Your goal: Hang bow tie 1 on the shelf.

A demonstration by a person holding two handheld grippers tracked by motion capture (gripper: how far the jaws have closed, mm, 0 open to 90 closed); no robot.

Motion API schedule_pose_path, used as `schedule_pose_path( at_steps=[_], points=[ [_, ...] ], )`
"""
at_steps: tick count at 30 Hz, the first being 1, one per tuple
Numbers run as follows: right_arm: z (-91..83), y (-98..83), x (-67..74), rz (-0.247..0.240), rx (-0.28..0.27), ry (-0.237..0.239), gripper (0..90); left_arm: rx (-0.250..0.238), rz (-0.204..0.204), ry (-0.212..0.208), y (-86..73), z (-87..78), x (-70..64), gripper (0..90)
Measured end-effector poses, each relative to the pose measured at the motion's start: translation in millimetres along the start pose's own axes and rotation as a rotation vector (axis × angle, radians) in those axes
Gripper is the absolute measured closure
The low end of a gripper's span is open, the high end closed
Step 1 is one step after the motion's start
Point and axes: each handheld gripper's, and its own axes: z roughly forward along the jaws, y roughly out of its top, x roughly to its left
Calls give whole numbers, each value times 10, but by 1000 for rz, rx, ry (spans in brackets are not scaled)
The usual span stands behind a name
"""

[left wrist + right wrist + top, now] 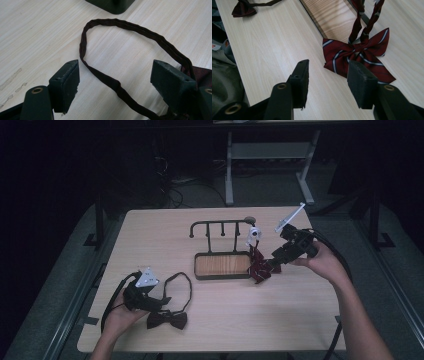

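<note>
At the lower left of the high view my left hand-held gripper [162,301] rests on the pale wooden surface [280,320], jaws wide apart and empty, straddling the neck strap [105,80] of the dark bow tie [167,319], whose knot lies just right of it. That tie is still flat, so I judge it not yet hung. At centre stands the black rack [222,223] on its wood-lined base [222,265]. Right of centre, the red striped bow tie [359,56] seems to hang by its strap from the rack's right end, its bow reaching the surface. My right hand-held gripper [328,80] is just beside it, jaws apart, gripping nothing.
</note>
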Motion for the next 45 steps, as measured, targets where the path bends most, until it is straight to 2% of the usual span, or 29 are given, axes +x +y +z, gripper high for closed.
schedule_pose_path(
  at_steps=[2,15,24,27,29,35,45],
  points=[
    [22,-27,12,2,0,-4,478,2,1,0,0,5,-1,238],
    [182,-193,117,-11,11,5,422,3,-7,-2,-9,5,-13,238],
    [322,-362,99,24,12,24,387,1,-6,-2,-13,2,-19,238],
    [348,-405,110,31,7,22,386,-3,-19,-4,-16,6,-29,238],
    [366,-435,115,40,8,20,386,5,-7,-3,-14,2,-23,238],
    [420,-522,138,54,11,23,382,7,-6,-1,-15,-1,-25,238],
    [496,-662,193,49,6,23,380,10,-5,1,-13,4,-29,238]
  ],
)
